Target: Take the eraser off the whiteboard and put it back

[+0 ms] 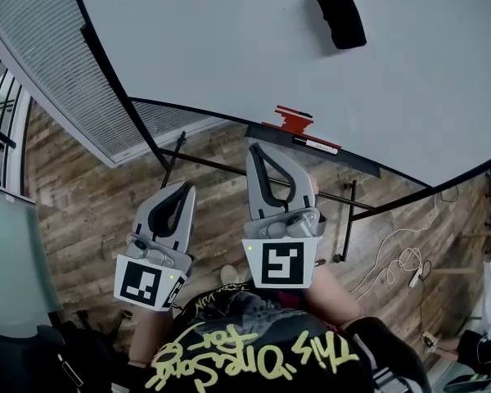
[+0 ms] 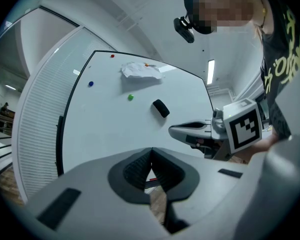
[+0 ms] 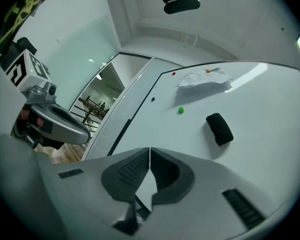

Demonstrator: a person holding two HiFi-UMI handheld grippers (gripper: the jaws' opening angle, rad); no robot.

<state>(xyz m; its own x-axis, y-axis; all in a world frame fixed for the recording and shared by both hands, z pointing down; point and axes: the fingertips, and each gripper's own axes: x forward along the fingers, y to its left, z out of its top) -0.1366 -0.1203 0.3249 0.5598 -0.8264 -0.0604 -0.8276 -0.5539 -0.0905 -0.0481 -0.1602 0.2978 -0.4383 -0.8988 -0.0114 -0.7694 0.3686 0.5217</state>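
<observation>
The black eraser [image 1: 340, 16] clings to the whiteboard [image 1: 229, 47], tilted, up and to the right of both grippers. It also shows in the left gripper view as the eraser [image 2: 161, 108] and in the right gripper view as the eraser [image 3: 219, 129]. My right gripper [image 1: 256, 147] is shut and empty, its tips near the board's lower edge, well short of the eraser. My left gripper [image 1: 186, 187] hangs lower and further left, also shut with nothing in it. Both sets of jaws meet at the tip: left gripper [image 2: 151, 151], right gripper [image 3: 149, 151].
A tray [image 1: 311, 142] under the board carries a red object [image 1: 295, 121] and a marker [image 1: 315, 145]. A crumpled paper [image 2: 140, 70] and green [image 2: 130, 97], blue [image 2: 90, 83] and red [image 2: 112, 56] magnets are on the board. A slatted panel [image 1: 57, 64] stands left; cables [image 1: 401, 260] lie on the wooden floor.
</observation>
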